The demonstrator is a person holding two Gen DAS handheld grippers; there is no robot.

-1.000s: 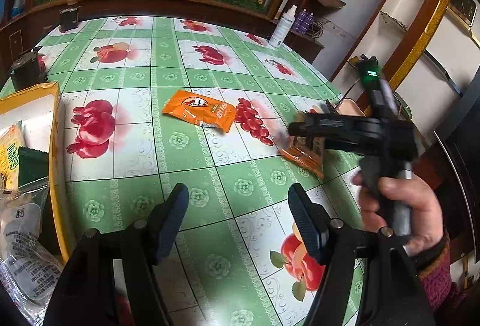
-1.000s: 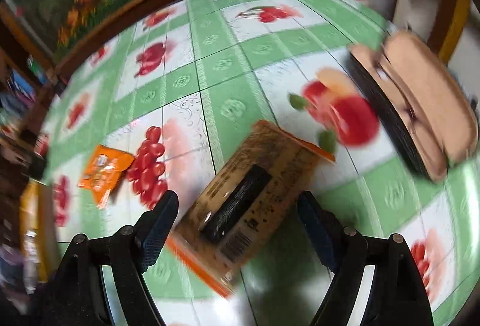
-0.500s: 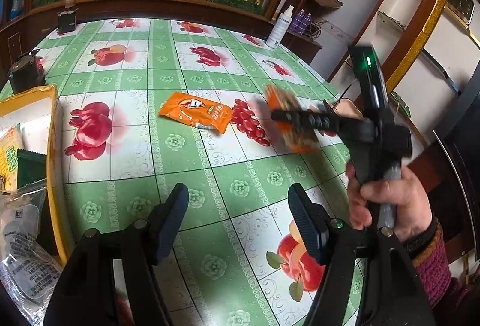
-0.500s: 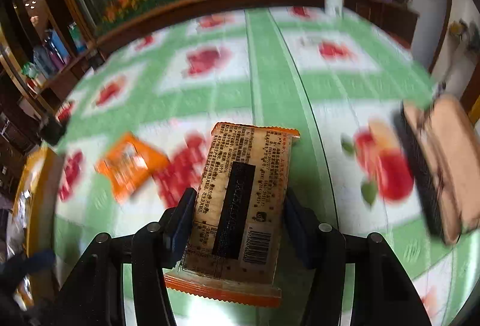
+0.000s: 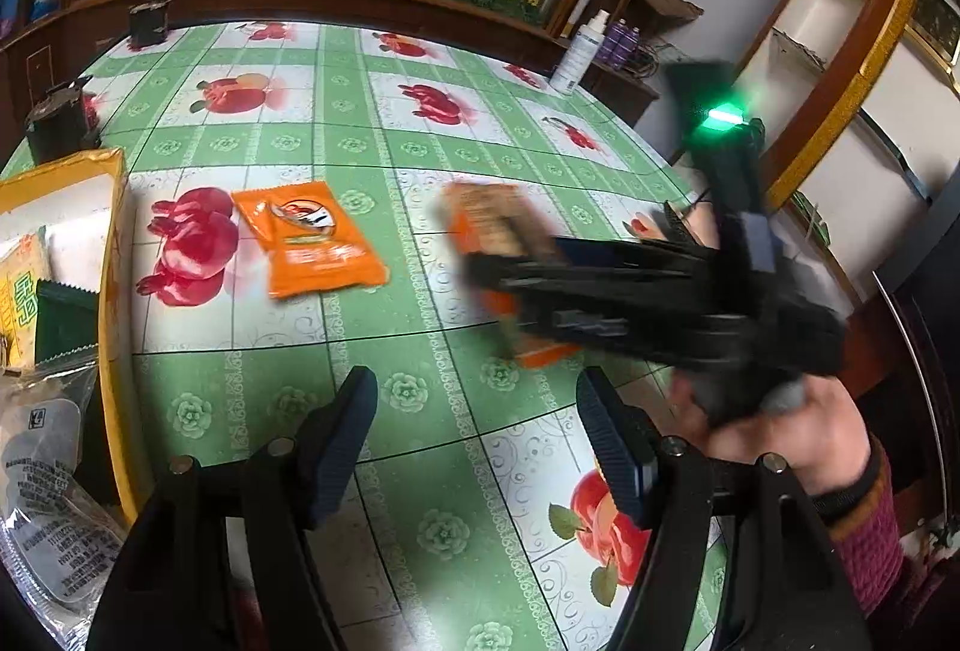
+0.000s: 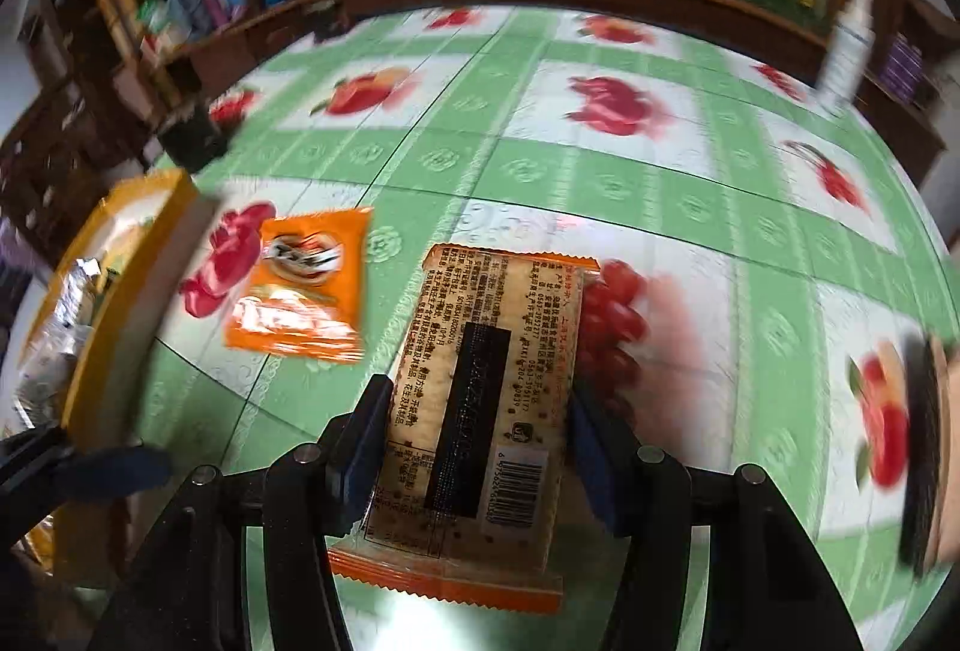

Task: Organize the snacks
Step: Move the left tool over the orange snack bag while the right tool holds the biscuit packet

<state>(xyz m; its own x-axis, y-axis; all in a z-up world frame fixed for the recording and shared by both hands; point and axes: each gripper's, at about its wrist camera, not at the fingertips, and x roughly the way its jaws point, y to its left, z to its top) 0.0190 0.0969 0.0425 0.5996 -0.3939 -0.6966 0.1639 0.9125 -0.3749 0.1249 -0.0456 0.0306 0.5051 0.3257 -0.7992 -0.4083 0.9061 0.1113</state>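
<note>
Two views, listed in order.

Left wrist view:
- Left hand-held gripper [image 5: 477, 435], black, two dark-blue-padded fingers spread wide, grasping nothing, hovering above the green-and-white fruit-print vinyl surface [image 5: 384, 135].
- Flat orange foil snack packet [image 5: 309, 237], lying on the surface beyond the left finger, beside a printed red fruit.
- Yellow-rimmed rectangular tray [image 5: 111, 291] at the left edge, holding a clear plastic packet with printed label [image 5: 42, 495], a dark green packet with serrated edge [image 5: 63, 318] and a yellow packet with green lettering [image 5: 21, 279].
- Right hand-held gripper [image 5: 510, 285], motion-blurred, carried in a bare hand [image 5: 774, 429] with a maroon knitted cuff, green indicator light lit on top; clamped on a tan-and-orange biscuit packet [image 5: 492, 225], raised off the surface, right of the orange foil packet.
- White spray bottle [image 5: 579, 57] at the far edge of the surface; two dark small boxes at the far left edge.

Right wrist view:
- Right hand-held gripper [image 6: 477, 447], fingers pressed against both long sides of the tan-and-orange biscuit packet [image 6: 480, 381]; back face up, black stripe down the middle, barcode near the lower right, orange crimped seams at both ends.
- Orange foil snack packet [image 6: 303, 285] on the surface, ahead and left of the held packet.
- Yellow-rimmed tray [image 6: 126, 285] further left, contents blurred.
- Blurred tip of the left hand-held gripper [image 6: 90, 471] at the lower left.
- Brown-and-black object at the right edge, too blurred to identify.
</note>
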